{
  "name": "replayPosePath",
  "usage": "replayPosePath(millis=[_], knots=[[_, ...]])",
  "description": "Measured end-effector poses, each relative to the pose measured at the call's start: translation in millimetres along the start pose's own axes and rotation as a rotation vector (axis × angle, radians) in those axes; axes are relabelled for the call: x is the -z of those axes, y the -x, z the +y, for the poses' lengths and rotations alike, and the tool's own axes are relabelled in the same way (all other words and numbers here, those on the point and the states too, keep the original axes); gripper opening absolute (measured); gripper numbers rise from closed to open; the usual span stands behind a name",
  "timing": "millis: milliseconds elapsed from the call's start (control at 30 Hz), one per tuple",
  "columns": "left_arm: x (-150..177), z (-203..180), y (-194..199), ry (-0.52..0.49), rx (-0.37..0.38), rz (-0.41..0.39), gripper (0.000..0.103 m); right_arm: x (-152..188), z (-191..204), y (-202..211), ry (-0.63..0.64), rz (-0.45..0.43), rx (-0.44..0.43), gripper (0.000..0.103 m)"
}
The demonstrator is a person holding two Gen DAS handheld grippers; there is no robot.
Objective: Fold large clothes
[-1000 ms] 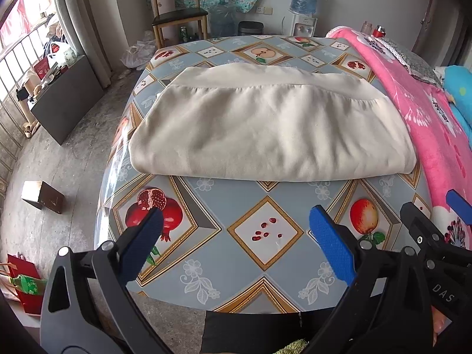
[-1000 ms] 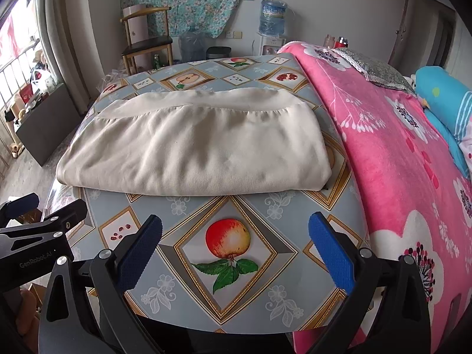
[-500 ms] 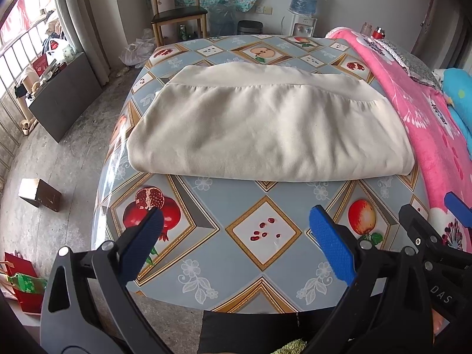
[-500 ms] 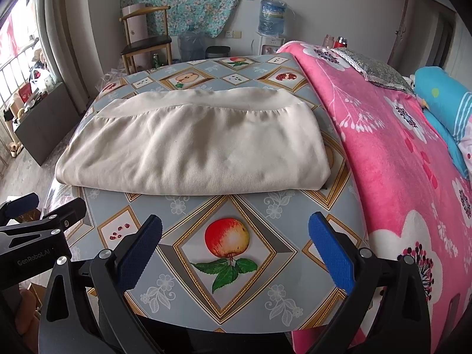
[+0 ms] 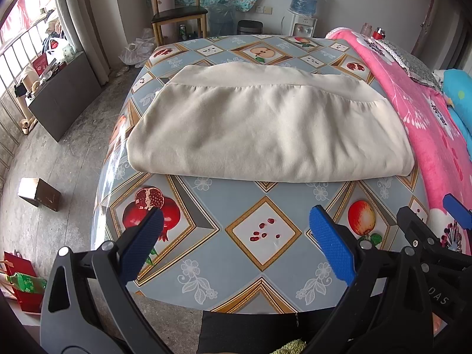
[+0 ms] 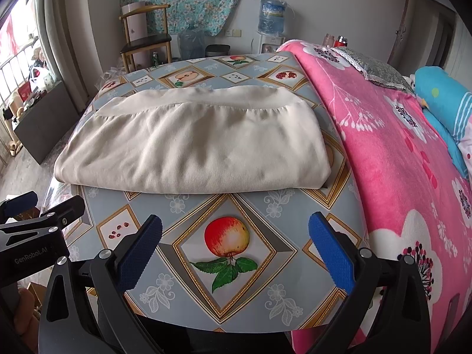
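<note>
Nothing much moved since earlier frames; my grippers only drifted slightly. Cream garment lies folded mid-surface, untouched. Left gripper and right gripper both spread wide, empty, hovering at near edge. Between folds, I judge; next: pinch near hem.

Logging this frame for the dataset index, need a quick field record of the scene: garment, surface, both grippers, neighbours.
garment: cream garment, folded into a flat rectangle, lying on the table
surface: table with fruit-print cover
left gripper: jaws open, empty, short of the garment's near edge
right gripper: jaws open, empty, also short of the garment
contact: neither gripper touches the garment
right of table: pink blanket
background: wooden chair, water dispenser
</note>
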State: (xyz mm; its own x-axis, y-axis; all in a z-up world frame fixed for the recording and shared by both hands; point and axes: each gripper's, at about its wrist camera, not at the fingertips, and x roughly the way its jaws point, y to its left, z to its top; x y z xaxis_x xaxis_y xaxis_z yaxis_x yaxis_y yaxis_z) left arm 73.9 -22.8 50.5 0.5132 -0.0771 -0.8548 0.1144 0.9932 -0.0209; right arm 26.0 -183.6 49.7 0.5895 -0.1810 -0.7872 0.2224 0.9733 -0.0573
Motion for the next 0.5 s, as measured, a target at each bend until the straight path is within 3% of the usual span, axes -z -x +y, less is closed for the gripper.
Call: replayPosePath(millis=[500], knots=[[-0.5, -1.0, 0.9, 0.004, 0.005, -0.001, 0.096, 1.2, -4.1, -1.1, 0.002, 0.009, 0.004, 0.097]])
